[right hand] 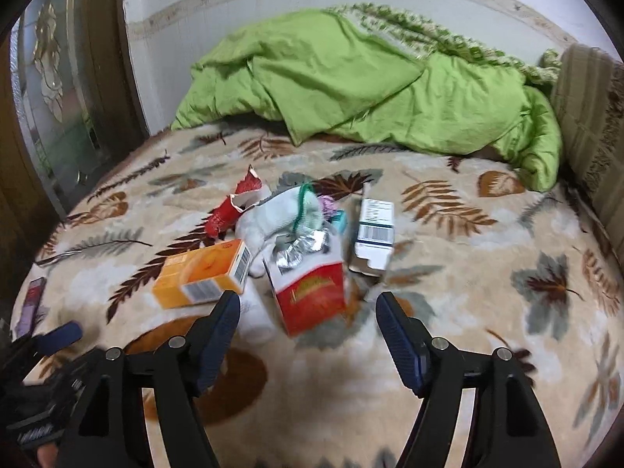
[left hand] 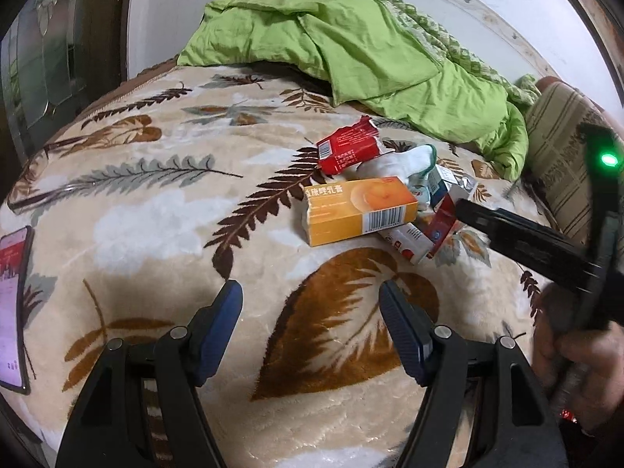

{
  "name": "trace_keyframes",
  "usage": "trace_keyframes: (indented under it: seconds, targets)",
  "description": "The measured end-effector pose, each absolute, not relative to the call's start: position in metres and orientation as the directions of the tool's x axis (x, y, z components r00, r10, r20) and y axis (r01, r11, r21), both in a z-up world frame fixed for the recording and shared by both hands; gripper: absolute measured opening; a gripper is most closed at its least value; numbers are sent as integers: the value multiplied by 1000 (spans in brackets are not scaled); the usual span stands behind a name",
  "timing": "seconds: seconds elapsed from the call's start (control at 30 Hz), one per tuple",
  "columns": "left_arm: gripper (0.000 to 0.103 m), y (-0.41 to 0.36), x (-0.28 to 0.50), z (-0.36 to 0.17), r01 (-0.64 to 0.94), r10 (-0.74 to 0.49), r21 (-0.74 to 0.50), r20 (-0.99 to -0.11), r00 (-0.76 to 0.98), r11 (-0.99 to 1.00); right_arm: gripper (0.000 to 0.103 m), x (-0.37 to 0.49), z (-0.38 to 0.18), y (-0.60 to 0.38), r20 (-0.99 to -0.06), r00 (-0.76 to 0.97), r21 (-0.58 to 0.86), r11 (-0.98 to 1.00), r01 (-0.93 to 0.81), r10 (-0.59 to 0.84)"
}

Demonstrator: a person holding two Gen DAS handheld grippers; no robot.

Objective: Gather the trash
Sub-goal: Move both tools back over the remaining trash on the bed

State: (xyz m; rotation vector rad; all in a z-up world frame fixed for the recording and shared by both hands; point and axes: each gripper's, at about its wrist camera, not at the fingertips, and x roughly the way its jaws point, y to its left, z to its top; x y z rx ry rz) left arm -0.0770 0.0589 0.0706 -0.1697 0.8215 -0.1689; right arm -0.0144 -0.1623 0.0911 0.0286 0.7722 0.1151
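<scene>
Left gripper (left hand: 310,312) and right gripper (right hand: 308,321): jaws apart, empty.

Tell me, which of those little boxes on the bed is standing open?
The red box nearest the right hand-held gripper: its top gapes, with crumpled foil inside. The orange box lies closed on its side.

Blanket (left hand: 156,202) plush fleece; orange box (left hand: 358,210) glossy card; quilt (left hand: 351,39) smooth cloth; foil (right hand: 300,251) shiny.

You have the trash pile (right hand: 288,241) mid-bed on the blanket (right hand: 487,312), the quilt (right hand: 370,89) heaped behind it, a phone (left hand: 13,304) far left, a door (right hand: 66,89) beyond.
</scene>
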Motion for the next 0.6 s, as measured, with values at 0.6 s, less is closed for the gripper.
trace_keyframes:
  seconds: [0.6]
  targets:
    - [71, 46, -61, 81, 133, -240, -205, -692, 681, 970, 47, -13, 89, -200, -629, 777, 143, 980, 137, -17]
